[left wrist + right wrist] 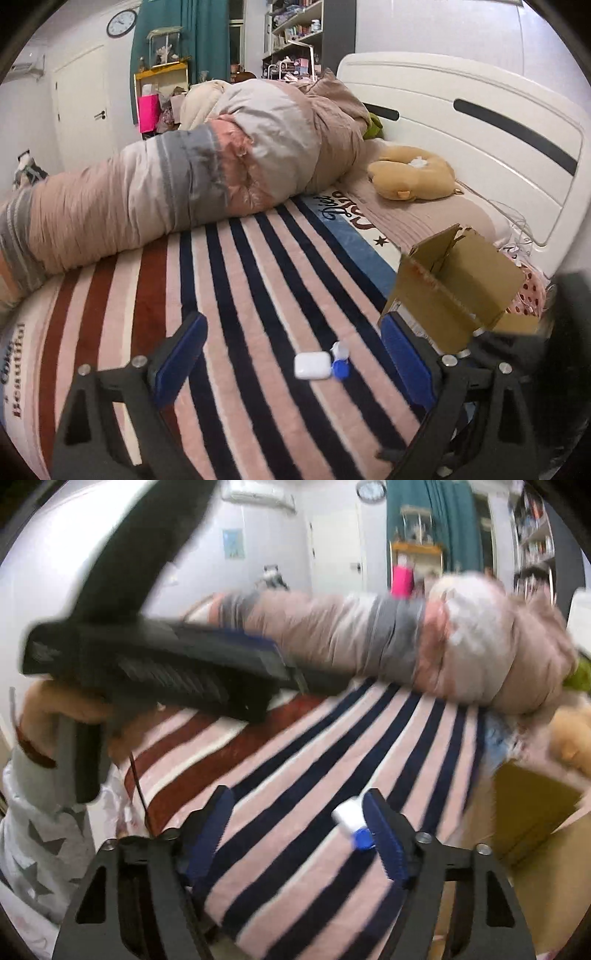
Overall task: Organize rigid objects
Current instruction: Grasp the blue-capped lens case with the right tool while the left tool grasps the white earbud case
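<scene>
The left gripper (pixel 291 354) gapes wide and empty; the right gripper (pixel 299 830) likewise. Between the left fingers lie a small white rounded plastic case (pixel 312 365) and a blue-and-white lens case (pixel 340 363). At two o'clock, an open brown cardboard box (pixel 458 291). Nothing looks packed yet.

The bed (pixel 258 266) is being covered by a striped blanket (pixel 229 295), on which a small white case (pixel 312 365) is lying, touching a white-and-blue lens case (pixel 340 363). An open cardboard box (pixel 454 291) is resting near them by the headboard side. A rolled duvet (pixel 184 184) and a tan plush toy (pixel 413 177) are being carried farther back.
</scene>
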`<state>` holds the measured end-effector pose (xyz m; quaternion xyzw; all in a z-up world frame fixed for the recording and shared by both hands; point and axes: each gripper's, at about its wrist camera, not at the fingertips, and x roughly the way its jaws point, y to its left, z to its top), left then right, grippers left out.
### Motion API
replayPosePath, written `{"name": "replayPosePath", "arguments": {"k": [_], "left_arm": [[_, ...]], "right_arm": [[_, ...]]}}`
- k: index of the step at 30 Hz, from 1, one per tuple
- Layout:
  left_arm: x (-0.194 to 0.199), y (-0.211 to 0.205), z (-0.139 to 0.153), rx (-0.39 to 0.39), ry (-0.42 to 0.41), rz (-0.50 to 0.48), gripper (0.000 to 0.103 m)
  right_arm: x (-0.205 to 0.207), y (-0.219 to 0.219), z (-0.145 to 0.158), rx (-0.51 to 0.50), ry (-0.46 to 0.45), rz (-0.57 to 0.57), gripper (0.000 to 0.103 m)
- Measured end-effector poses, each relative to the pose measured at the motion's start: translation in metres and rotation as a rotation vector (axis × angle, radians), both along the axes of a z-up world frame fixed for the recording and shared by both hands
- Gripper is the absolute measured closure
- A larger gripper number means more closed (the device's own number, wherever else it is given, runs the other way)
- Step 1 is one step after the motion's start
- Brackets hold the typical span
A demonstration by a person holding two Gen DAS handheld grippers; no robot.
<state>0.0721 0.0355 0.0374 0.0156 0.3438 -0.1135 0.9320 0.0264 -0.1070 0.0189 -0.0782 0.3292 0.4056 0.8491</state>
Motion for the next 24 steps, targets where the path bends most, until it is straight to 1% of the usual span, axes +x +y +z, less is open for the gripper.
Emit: {"name": "replayPosePath", "arguments": {"k": [2,4,6,8,9,11,14,15,16,17,18,19,21,24], "left_arm": [[-0.002,0.016,-0.011,-0.024,0.005,0.007,0.006],[-0.005,0.026,-0.021,-0.024,0.008,0.019,0.006],[-0.007,0.029,-0.031,-0.024,0.014,0.02,0.004],[-0.006,0.031,-0.042,-0.024,0.034,0.026,0.002],[-0.005,0.03,-0.046,-0.022,0.045,0.03,0.002],[0.0,0.03,-0.059,-0.023,0.068,0.041,0.002],[0.007,0.03,-0.076,-0.025,0.093,0.053,0.002],[0.01,0.03,-0.082,-0.025,0.1,0.058,0.002],[0.013,0.03,-0.088,-0.025,0.108,0.063,0.002],[0.015,0.03,-0.091,-0.024,0.113,0.066,0.002],[0.017,0.03,-0.095,-0.021,0.119,0.072,0.002],[0.018,0.03,-0.098,-0.021,0.124,0.073,0.002],[0.021,0.028,-0.103,-0.011,0.128,0.076,0.002],[0.025,0.023,-0.11,-0.001,0.136,0.067,0.002]], "right_arm": [[0.004,0.012,-0.032,-0.041,0.038,-0.047,0.036],[0.012,0.02,-0.058,-0.095,0.055,-0.122,0.036],[0.027,0.022,-0.091,-0.15,0.081,-0.237,0.036],[0.043,0.016,-0.116,-0.15,0.116,-0.324,0.038],[0.05,0.014,-0.124,-0.145,0.128,-0.348,0.043],[0.06,0.009,-0.139,-0.127,0.15,-0.383,0.048],[0.076,0.005,-0.15,-0.085,0.17,-0.41,0.048],[0.08,0.003,-0.152,-0.063,0.184,-0.412,0.052],[0.083,0.0,-0.154,-0.039,0.195,-0.41,0.06],[0.083,-0.003,-0.154,-0.015,0.197,-0.402,0.077],[0.083,-0.002,-0.155,-0.025,0.193,-0.403,0.077],[0.078,-0.002,-0.154,-0.073,0.168,-0.408,0.077],[0.075,0.005,-0.151,-0.111,0.141,-0.391,0.078],[0.062,0.005,-0.146,-0.124,0.163,-0.346,0.078]]}}
